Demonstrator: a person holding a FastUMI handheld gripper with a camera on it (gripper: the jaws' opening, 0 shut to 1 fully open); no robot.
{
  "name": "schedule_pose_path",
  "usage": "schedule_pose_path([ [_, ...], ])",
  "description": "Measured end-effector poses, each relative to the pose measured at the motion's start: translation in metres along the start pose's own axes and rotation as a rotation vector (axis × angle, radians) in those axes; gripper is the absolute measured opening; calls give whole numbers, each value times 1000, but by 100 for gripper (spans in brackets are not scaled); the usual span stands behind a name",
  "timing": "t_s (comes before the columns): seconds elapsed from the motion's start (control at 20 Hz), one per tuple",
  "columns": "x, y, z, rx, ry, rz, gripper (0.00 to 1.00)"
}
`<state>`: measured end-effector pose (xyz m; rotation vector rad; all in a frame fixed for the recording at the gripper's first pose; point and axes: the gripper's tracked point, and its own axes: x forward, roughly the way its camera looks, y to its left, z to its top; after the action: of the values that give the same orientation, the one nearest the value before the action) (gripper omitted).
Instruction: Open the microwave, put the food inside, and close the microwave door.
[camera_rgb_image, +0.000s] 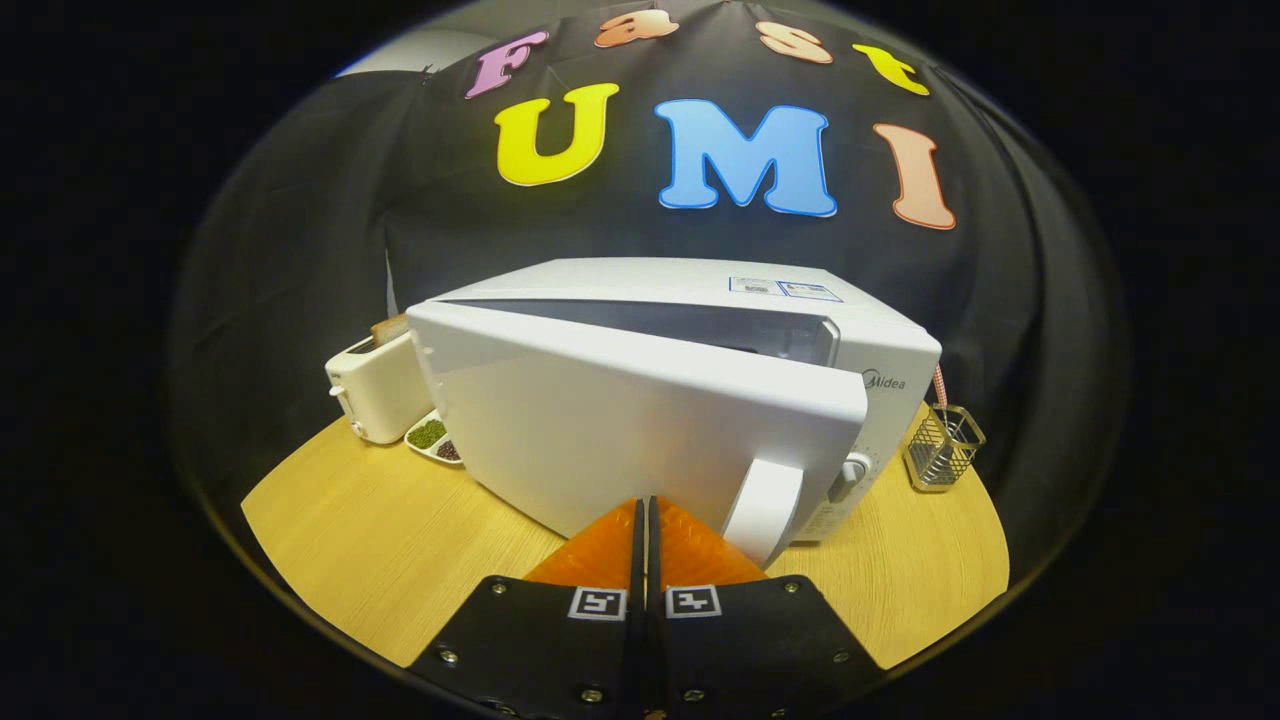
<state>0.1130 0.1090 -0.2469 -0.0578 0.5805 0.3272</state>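
1. Claw (645, 505): one unit, two fingers (600, 545) pressed together with the thinnest slit left between them. Nothing is clamped in that slit. The tips lie against or just short of the lower face of the microwave door, beside its handle; whether they actually touch it cannot be told.

2. Microwave (880, 360): one, white, box-shaped, standing on the table just ahead of the fingers. A label sits on its top panel. Control dials show on the front panel past the door handle.

3. Microwave door (620, 410): one, white, swung partly away from the body on the handle side, with a dark wedge-shaped gap showing along its top edge. It is neither fully open nor closed.

4. Door handle (762, 505): one, white vertical bar at the door's free edge, just beside the fingertips.

5. Toaster (378, 395): one, cream-coloured, beyond the microwave's hinge side, with one slice of bread (390, 327) standing up out of its slot.

6. Dish (433, 437): one, pale, shallow, between toaster and microwave, with one green heap and one dark heap in it; partly hidden by the door.

7. Wire holder (943, 447): one, metal mesh, on the table beside the microwave's control side, apart from it.

8. Table (380, 540): one, light wood grain, bearing all items above.
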Motion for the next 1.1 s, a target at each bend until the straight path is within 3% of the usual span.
schedule_pose_path([
  [0.55,36,-22,17,75,-22,-70,0],
  [1.1,45,-28,26,4,-39,-111,1],
])
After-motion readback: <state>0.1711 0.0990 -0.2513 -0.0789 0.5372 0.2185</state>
